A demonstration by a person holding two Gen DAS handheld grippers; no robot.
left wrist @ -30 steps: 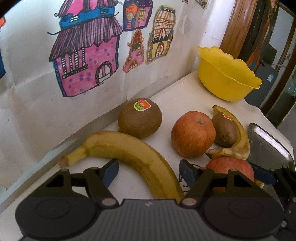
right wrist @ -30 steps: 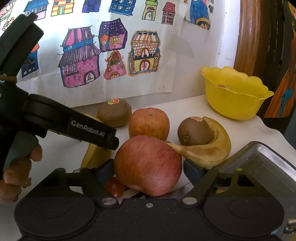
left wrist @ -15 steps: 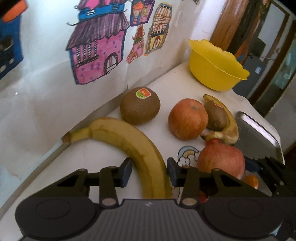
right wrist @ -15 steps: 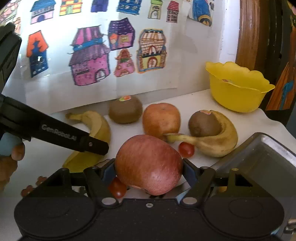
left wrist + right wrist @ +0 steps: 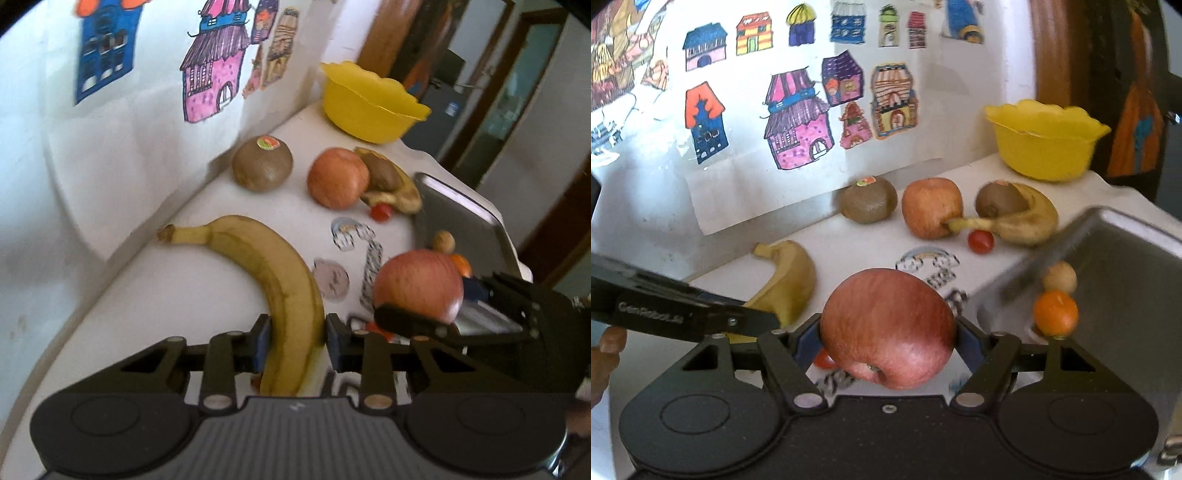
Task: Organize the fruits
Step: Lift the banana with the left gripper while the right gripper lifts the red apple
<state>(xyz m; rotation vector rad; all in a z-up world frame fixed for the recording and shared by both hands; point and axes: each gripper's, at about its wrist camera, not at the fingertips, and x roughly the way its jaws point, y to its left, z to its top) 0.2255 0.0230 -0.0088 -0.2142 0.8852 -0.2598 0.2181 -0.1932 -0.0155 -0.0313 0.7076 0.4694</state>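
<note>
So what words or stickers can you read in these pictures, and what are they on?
"GenRobot.AI", blurred but just about readable, on the side of the left gripper.
Round sticker on the near kiwi: print too small to read.
Sticker on the far kiwi: too small to read.
Doodle stickers on the table: pictures only, any letters too blurred.
</note>
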